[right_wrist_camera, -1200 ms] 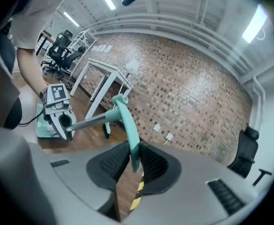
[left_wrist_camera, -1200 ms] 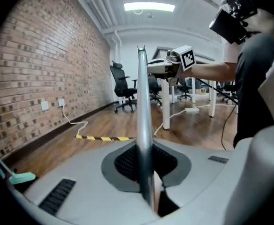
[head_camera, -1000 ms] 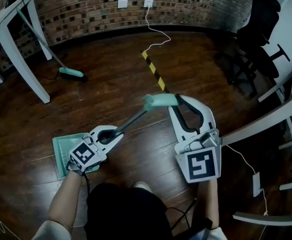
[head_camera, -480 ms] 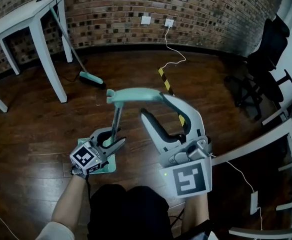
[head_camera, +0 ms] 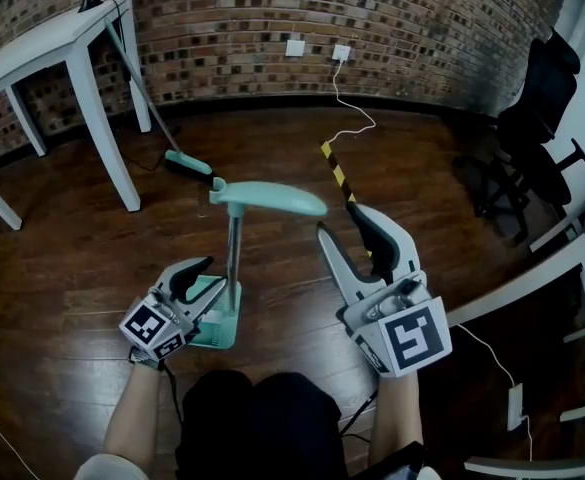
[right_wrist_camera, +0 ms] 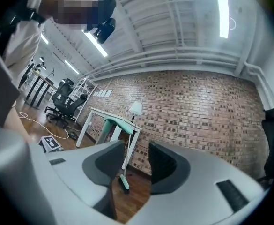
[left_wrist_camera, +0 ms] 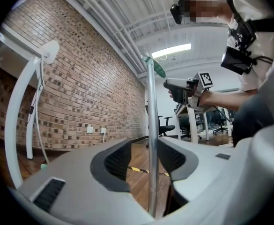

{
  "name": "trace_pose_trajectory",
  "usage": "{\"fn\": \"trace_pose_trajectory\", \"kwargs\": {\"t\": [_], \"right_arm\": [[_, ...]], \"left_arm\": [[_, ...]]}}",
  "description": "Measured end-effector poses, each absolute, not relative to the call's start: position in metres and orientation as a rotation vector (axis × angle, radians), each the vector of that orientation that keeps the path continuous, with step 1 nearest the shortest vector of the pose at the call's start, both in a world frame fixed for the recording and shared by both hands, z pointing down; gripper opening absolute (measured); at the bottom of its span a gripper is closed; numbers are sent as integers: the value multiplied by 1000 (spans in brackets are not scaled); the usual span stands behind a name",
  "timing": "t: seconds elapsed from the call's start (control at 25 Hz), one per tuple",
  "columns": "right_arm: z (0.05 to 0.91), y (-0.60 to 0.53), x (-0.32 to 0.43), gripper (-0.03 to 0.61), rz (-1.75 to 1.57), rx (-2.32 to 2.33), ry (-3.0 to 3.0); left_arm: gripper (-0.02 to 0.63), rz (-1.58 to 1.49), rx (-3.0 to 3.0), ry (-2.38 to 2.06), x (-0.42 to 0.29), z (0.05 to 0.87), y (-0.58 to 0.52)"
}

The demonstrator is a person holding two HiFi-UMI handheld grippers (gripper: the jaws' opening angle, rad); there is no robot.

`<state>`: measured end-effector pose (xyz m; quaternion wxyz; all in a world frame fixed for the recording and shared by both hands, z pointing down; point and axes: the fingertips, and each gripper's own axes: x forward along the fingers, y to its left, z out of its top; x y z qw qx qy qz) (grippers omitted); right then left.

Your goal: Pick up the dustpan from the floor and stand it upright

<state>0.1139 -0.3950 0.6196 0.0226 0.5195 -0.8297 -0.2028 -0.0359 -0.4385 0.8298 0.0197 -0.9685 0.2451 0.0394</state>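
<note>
The dustpan stands upright: its teal pan (head_camera: 215,320) rests on the floor, its metal pole (head_camera: 233,256) rises straight, and the teal handle (head_camera: 269,198) sits on top. My left gripper (head_camera: 210,284) is low at the pole with its jaws opening. In the left gripper view the pole (left_wrist_camera: 151,163) runs between the pads, close to the right one, with a gap on the left side of my left gripper (left_wrist_camera: 144,147). My right gripper (head_camera: 357,230) hangs to the right of the handle, apart from it. Its jaws are closing on nothing in the right gripper view (right_wrist_camera: 137,156), where the handle (right_wrist_camera: 118,124) shows to their left.
A broom (head_camera: 190,165) leans on a white table (head_camera: 52,40) at the back left. Yellow-black tape (head_camera: 337,169) and a white cable (head_camera: 358,118) lie on the wooden floor. A black office chair (head_camera: 540,98) and another white table (head_camera: 557,258) stand at the right.
The dustpan's pole swung from a slant to upright. My right gripper let go of the handle and drew back to the right. My left gripper's jaws widened around the pole.
</note>
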Motion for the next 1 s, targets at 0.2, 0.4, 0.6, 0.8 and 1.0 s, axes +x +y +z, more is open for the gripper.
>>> {"fn": "trace_pose_trajectory", "kwargs": {"t": [0.2,0.4,0.6,0.8,1.0], "right_arm": [[629,-396,139,-21,-490,1734,-2623],[624,-402,164,-21,-314,1793,-2641],[548,-402,179,-21,-193,1757,-2627],[431,-393,190,-21,-85,1793,-2638],[301,-380,183,-17,5,1787,-2615]], "left_arm": [[49,194,-2990,835,-59,810,-438],[3,198,-2981,917,-77,767,-442],[3,248,-2984,1103,-106,664,-441],[8,80,-2912,1104,-127,521,-422],[5,101,-2851,1195,-177,346,-394]]}}
